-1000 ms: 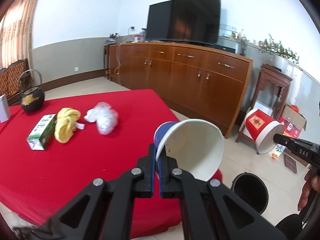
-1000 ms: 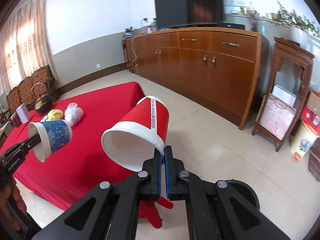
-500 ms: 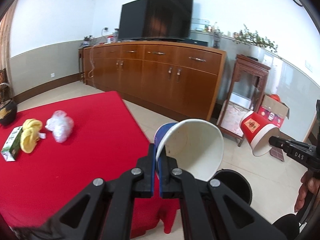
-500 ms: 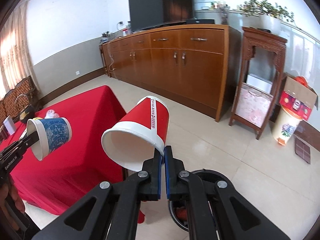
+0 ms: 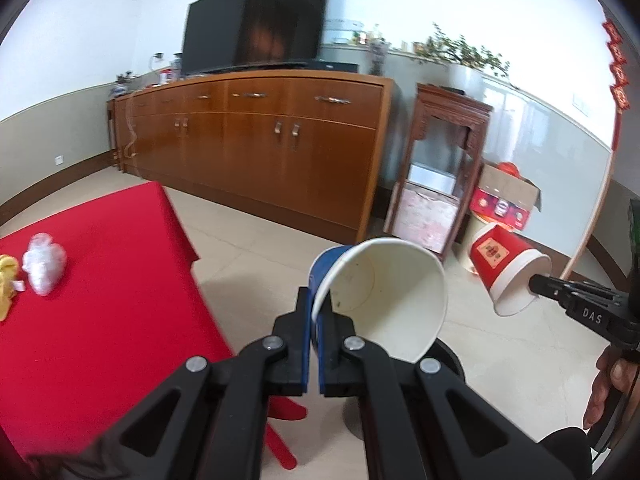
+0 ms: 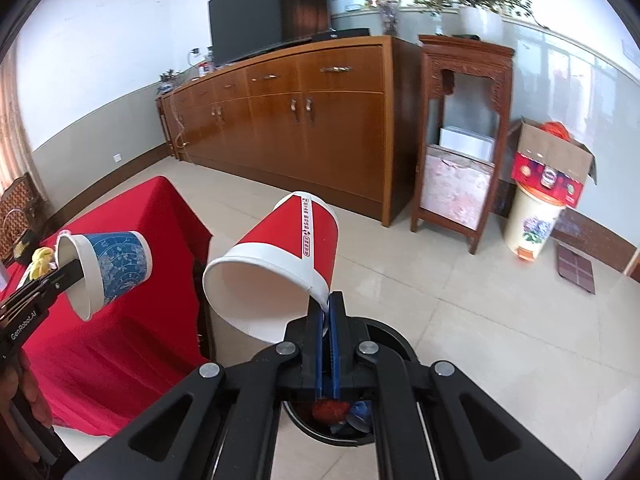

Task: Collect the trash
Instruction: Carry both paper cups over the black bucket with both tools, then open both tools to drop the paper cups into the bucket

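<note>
My left gripper [image 5: 315, 312] is shut on the rim of a blue paper cup [image 5: 384, 292], held tilted above the floor; the cup also shows in the right wrist view [image 6: 108, 272]. My right gripper [image 6: 329, 316] is shut on the rim of a red paper cup [image 6: 280, 264], which also shows in the left wrist view [image 5: 506, 268]. A black trash bin [image 6: 384, 336] stands on the floor right below the right gripper, with red and blue scraps inside; its rim shows under the blue cup [image 5: 450, 356]. A crumpled white plastic bag [image 5: 43, 266] and a yellow wrapper [image 5: 7, 280] lie on the red table [image 5: 100, 280].
A long wooden sideboard [image 5: 260, 148] with a TV [image 5: 256, 20] runs along the far wall. A carved wooden stand [image 6: 464, 132], a floral bin [image 6: 534, 220] and a cardboard box [image 6: 554, 168] stand at the right. The red tablecloth hangs beside the trash bin.
Both grippers have swung right, away from the table and over the floor. The trash bin has come closer under both cups. Both grips are unchanged.
</note>
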The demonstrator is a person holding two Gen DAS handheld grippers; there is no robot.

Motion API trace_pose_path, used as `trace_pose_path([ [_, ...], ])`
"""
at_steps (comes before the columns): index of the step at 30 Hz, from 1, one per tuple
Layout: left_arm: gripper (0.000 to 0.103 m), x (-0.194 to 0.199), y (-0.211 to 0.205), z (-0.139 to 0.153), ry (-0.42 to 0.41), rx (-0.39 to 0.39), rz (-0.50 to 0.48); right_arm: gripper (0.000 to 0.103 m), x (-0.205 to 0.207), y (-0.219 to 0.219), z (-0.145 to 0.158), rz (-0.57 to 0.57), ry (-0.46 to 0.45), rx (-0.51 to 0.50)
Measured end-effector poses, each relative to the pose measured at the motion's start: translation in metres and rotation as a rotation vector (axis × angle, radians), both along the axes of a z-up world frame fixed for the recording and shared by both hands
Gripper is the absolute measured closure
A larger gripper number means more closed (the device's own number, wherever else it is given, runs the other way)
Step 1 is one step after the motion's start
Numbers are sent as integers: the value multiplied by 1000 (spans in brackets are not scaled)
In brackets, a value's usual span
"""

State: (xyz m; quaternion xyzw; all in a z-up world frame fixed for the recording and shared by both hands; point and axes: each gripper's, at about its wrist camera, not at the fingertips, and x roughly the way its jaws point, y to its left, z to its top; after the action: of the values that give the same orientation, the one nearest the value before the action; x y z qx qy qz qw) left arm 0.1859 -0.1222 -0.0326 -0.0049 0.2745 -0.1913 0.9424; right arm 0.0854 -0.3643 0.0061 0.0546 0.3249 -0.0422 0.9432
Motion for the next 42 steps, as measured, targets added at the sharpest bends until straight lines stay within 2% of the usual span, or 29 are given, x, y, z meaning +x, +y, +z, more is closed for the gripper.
trace_pose_path([
  [12,100,6,-57,-25,48,40,-106,100,-9,-45,-34,-59,62,15],
  [21,100,12,-93,-56,105,83,-157,100,5,-68,-71,-58,141,24],
  [37,100,38,-135,-123,239,145,-180,100,56,-87,-165,67,356,17],
  [40,99,42,-138,-134,246,127,-182,99,66,-87,-183,116,409,12],
  [41,88,44,-138,-140,258,120,-173,96,71,-88,-195,133,445,2],
  [42,57,47,-136,-147,289,116,-167,87,73,-89,-204,131,460,-9],
])
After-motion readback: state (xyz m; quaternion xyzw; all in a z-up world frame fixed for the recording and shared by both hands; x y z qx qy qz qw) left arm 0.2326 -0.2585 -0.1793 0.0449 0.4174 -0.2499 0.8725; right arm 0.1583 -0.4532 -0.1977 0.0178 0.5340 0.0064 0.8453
